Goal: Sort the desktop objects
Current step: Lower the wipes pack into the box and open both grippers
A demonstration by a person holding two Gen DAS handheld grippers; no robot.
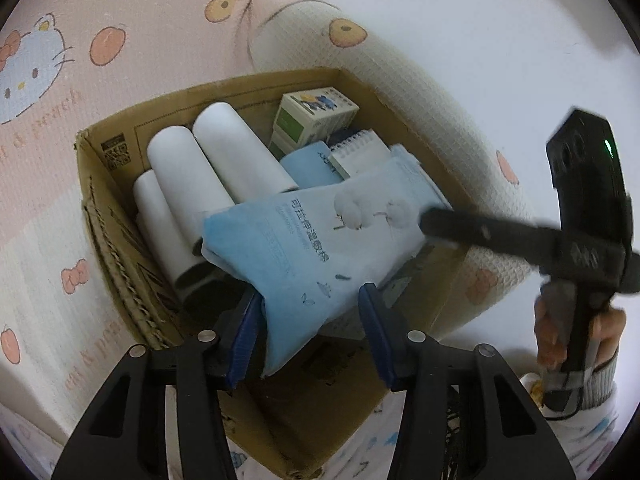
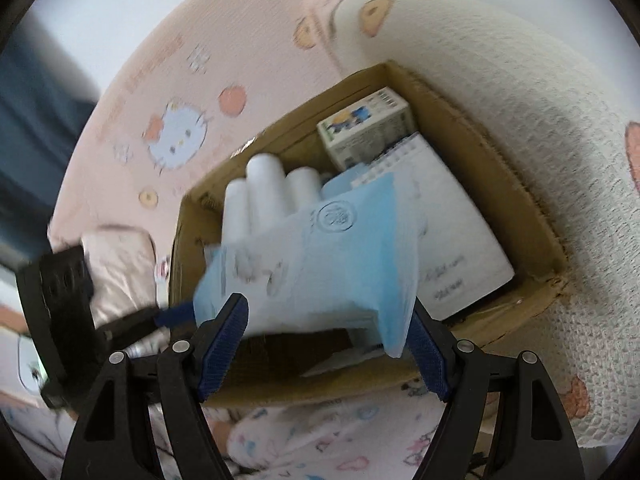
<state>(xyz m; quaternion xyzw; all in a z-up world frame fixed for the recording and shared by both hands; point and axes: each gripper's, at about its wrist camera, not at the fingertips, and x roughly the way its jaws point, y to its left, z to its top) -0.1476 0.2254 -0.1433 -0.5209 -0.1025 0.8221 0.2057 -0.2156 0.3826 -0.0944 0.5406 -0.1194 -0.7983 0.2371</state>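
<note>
**A:** How are the fingers of the right gripper found?

**B:** They are clamped on the pale blue packet, one on each side edge. The packet is held at the centre of the right wrist frame, just above the open cardboard box.

**A:** And the left gripper?

**B:** Its fingers are kept apart at the bottom centre of the left wrist frame. The packet's near end is seen between them. The finger on the left of the frame is touched by it, while a gap is left beside the other.

**A:** What is seen inside the box?

**B:** Three white rolls are laid along its left side. A small green and white carton and a spiral notepad are packed towards the upper right corner.

**A:** And beyond it?

**B:** The box is set on a pink patterned mat. The mat's rolled end is seen right against the box's right wall.
</note>
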